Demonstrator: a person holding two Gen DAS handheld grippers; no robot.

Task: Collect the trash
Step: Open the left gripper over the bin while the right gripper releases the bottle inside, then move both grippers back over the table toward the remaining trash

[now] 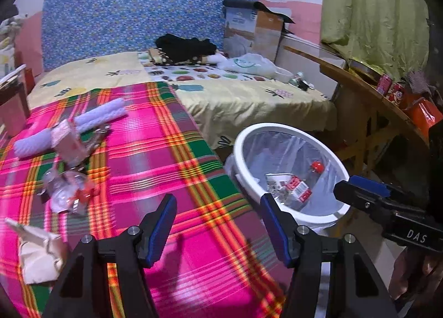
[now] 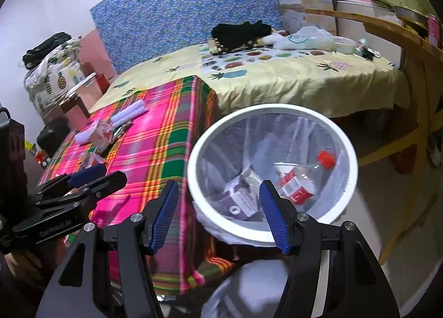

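Observation:
A white trash bin [image 1: 293, 214] [image 2: 272, 235] with a clear liner stands beside the pink plaid table [image 1: 155, 157] [image 2: 155, 151]. Inside lie a clear bottle with red cap [image 2: 301, 179] [image 1: 301, 185] and a purple carton [image 2: 241, 199]. My right gripper [image 2: 218, 215] is open and empty above the bin's near rim. My left gripper [image 1: 218, 223] is open and empty over the table's right edge. On the table lie a crushed clear bottle [image 1: 66, 193], a pink carton [image 1: 69, 140] [image 2: 101, 132], a white foam roll [image 1: 72, 127] and a beige crumpled bag [image 1: 38, 254].
A bed with a yellow pineapple sheet [image 1: 243, 96] [image 2: 299, 79] stands behind, carrying black cloth [image 1: 185, 46], a plastic bag [image 1: 249, 64] and a cardboard box [image 1: 254, 30]. A wooden table [image 1: 373, 102] with red packets is at the right.

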